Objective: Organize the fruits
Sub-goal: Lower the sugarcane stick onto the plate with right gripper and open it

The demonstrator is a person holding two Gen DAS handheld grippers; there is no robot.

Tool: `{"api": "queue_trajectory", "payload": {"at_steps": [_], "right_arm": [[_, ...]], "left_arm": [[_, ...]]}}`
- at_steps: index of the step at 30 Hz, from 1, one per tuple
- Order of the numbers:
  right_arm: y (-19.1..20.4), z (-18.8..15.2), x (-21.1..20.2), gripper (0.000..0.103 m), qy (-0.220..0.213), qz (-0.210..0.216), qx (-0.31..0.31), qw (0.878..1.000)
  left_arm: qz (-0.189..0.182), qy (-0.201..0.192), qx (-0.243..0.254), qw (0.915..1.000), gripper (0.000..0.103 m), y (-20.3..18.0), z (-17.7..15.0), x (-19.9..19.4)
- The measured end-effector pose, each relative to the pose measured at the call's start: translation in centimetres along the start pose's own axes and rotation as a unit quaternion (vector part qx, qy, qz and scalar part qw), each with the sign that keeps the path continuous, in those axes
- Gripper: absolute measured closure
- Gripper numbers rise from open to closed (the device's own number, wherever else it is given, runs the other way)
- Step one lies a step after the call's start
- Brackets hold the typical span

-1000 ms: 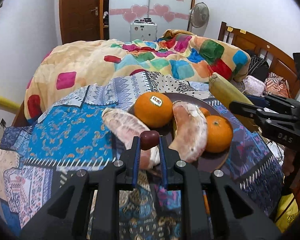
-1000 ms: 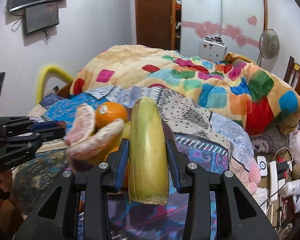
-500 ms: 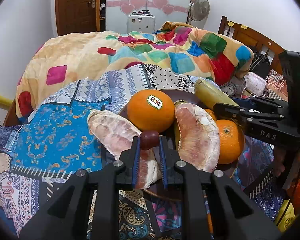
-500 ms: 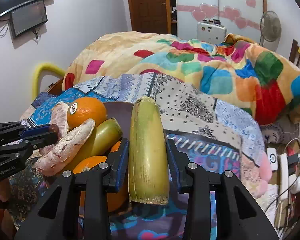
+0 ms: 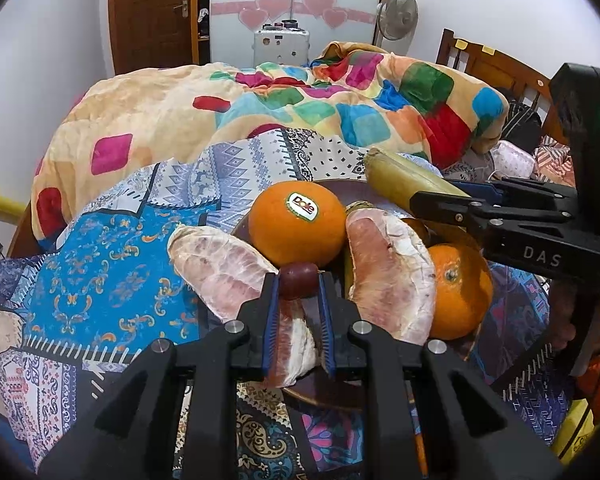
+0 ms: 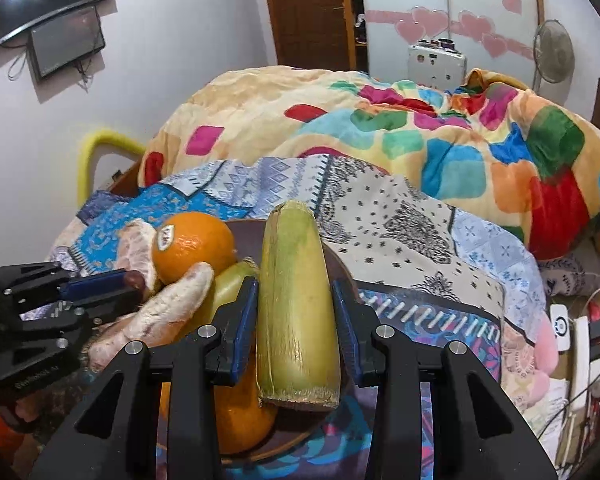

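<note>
Left gripper: clenched on a small dark red grape, pinched at the very tips of the blue-lined pads. It hangs just above the near side of the brown plate, over the gap between two peeled pomelo segments.

Right gripper: grasping a thick yellow-green sugarcane piece around its middle, cut ends showing at both front and back. The cane is held over the right part of the plate, pointing away toward the bedding. In the left wrist view the same cane juts in from the right, above the plate's far rim, with the right gripper body marked "DAS" behind it.

Plate contents, placed relative to the stickered orange:
- stickered orange sits at the far middle of the plate, "Dole" label up.
- left pomelo segment: left and nearer, overhanging the plate's edge.
- right pomelo segment: right of it, leaning against it.
- second orange: further right, touching the right pomelo segment.
- a second, greenish cane piece lies below the orange, mostly covered by pomelo.

Plate rests on a blue patterned cloth spread over a bed; a multicoloured patchwork quilt is heaped beyond it. A person's fingers show under the right gripper at the right edge.
</note>
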State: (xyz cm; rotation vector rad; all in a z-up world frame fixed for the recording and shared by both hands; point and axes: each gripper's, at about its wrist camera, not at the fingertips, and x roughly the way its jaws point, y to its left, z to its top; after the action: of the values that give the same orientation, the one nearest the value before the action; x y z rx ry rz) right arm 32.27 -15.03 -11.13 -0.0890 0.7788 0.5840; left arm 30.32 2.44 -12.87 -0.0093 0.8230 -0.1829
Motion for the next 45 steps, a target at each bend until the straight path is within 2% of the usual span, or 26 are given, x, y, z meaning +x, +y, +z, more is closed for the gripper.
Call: {"api": "queue_trajectory", "payload": {"at_steps": [4, 8, 13, 15, 23, 26, 37, 45], "right_arm": [[1.0, 0.0, -0.2, 0.069, 0.0, 0.008, -0.023, 1.0], [2.1, -0.1, -0.4, 0.069, 0.0, -0.011, -0.058, 0.998], [1.1, -0.2, 0.3, 0.069, 0.021, -0.006, -0.048, 0.999], [0.4, -0.4, 0.5, 0.069, 0.023, -0.002, -0.033, 0.999], [-1.5, -0.7, 0.8, 0.066, 0.024, 0.0, 0.012, 1.0], [-1.5, -0.8, 0.7, 0.059, 0.02, -0.008, 0.012, 1.0], [-0.8, -1.2, -0.3, 0.058, 0.012, -0.032, -0.012, 0.999], [0.9, -1.4, -5.2, 0.058, -0.032, -0.032, -0.022, 0.999]], "left_arm": [[0.001, -0.001, 0.001, 1.0, 0.085, -0.1, 0.2, 0.0], [0.0, 0.0, -0.002, 1.0, 0.085, -0.1, 0.3, 0.1], [-0.003, 0.004, -0.008, 1.0, 0.081, 0.1, 0.3, 0.3], [-0.004, 0.004, -0.014, 0.9999, 0.071, 0.3, 0.3, 0.4], [-0.001, 0.0, -0.011, 0.9999, 0.055, 0.2, 0.1, 0.3], [0.0, -0.001, -0.01, 0.9999, 0.054, 0.2, 0.1, 0.2], [0.004, -0.012, -0.011, 0.9999, 0.051, 0.0, -0.1, -1.3], [0.015, -0.039, -0.004, 0.9991, 0.049, -1.3, -0.5, -5.5]]}}
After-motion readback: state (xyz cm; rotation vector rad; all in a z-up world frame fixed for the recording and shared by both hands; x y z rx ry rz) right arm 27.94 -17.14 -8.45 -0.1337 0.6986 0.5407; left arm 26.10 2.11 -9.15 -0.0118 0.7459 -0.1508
